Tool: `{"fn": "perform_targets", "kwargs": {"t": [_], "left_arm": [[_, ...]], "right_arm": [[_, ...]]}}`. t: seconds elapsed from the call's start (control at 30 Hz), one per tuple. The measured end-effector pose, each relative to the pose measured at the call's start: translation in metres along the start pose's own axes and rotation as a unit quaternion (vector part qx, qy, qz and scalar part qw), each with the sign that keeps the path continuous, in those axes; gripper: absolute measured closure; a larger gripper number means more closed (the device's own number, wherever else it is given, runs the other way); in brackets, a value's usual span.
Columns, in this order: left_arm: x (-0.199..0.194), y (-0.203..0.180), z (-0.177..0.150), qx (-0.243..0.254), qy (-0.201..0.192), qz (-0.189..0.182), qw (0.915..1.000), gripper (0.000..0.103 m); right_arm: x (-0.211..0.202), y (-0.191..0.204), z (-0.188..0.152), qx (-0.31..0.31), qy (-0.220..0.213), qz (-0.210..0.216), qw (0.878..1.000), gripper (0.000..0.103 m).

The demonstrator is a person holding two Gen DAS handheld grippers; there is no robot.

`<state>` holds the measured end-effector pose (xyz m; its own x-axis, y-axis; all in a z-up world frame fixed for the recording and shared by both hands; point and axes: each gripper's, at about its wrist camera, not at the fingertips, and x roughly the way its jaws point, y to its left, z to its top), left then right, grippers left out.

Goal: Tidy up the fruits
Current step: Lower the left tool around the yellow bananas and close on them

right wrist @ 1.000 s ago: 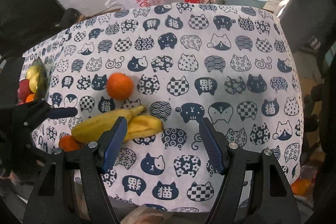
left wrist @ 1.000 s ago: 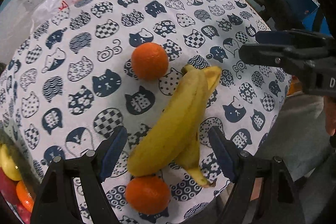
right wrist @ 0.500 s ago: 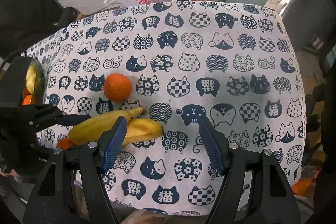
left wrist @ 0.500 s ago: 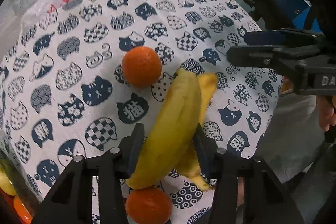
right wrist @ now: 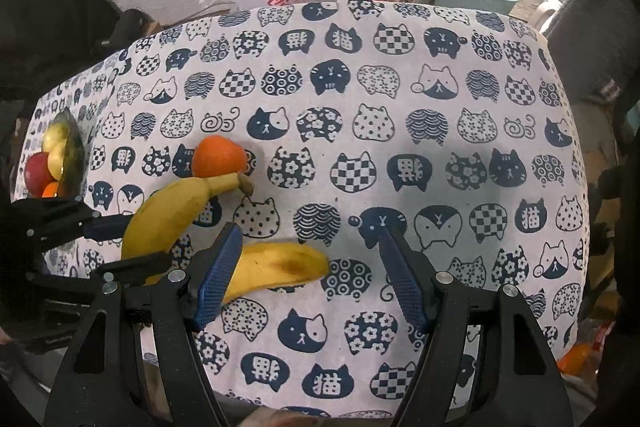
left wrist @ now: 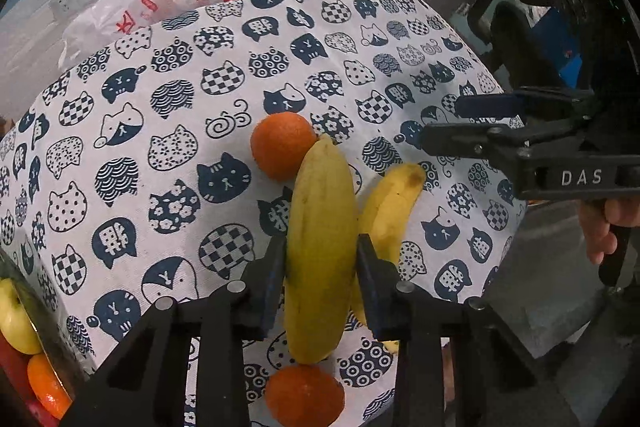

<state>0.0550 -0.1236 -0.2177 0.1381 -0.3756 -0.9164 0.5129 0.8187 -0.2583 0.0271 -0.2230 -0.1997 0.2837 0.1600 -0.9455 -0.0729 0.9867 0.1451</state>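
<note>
Jaws on the left gripper (left wrist: 321,267) have just clamped onto the banana (left wrist: 320,247), lifting it off the second banana (right wrist: 276,265) on the bench (right wrist: 400,107); right gripper (right wrist: 310,267) hangs open, empty. Bowl (right wrist: 74,155) at far left looks next.

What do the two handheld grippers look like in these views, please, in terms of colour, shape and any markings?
Both are matte black frames with triangular cut-outs and silver bolt heads. The left gripper and the right gripper each carry two long fingers faced with blue, finely textured pads. In the left wrist view, the right gripper's side shows white "DAS" lettering. No cables or sleeves show clearly.
</note>
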Motion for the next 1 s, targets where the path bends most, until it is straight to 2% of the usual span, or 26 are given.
{"fn": "perform_targets", "kwargs": {"t": [0.2, 0.37, 0.43, 0.77, 1.0], "left_arm": [[0.005, 0.012, 0.002, -0.031, 0.003, -0.003, 0.9995, 0.062], [0.015, 0.012, 0.003, -0.035, 0.013, 0.000, 0.9993, 0.059], [0.019, 0.011, 0.004, -0.035, 0.020, -0.010, 0.9991, 0.057], [0.034, -0.004, 0.012, 0.014, 0.041, -0.004, 0.9991, 0.048], [0.041, -0.005, 0.021, 0.027, 0.045, -0.026, 0.9983, 0.045]], "right_arm": [[0.002, 0.005, 0.001, -0.003, 0.002, 0.002, 1.000, 0.031], [0.003, 0.001, -0.001, 0.003, 0.003, 0.002, 1.000, 0.031], [0.004, -0.002, -0.001, 0.006, 0.004, 0.003, 1.000, 0.031], [0.005, -0.004, -0.002, 0.010, 0.005, 0.008, 1.000, 0.031], [0.006, -0.005, -0.002, 0.012, 0.006, 0.012, 1.000, 0.031]]}}
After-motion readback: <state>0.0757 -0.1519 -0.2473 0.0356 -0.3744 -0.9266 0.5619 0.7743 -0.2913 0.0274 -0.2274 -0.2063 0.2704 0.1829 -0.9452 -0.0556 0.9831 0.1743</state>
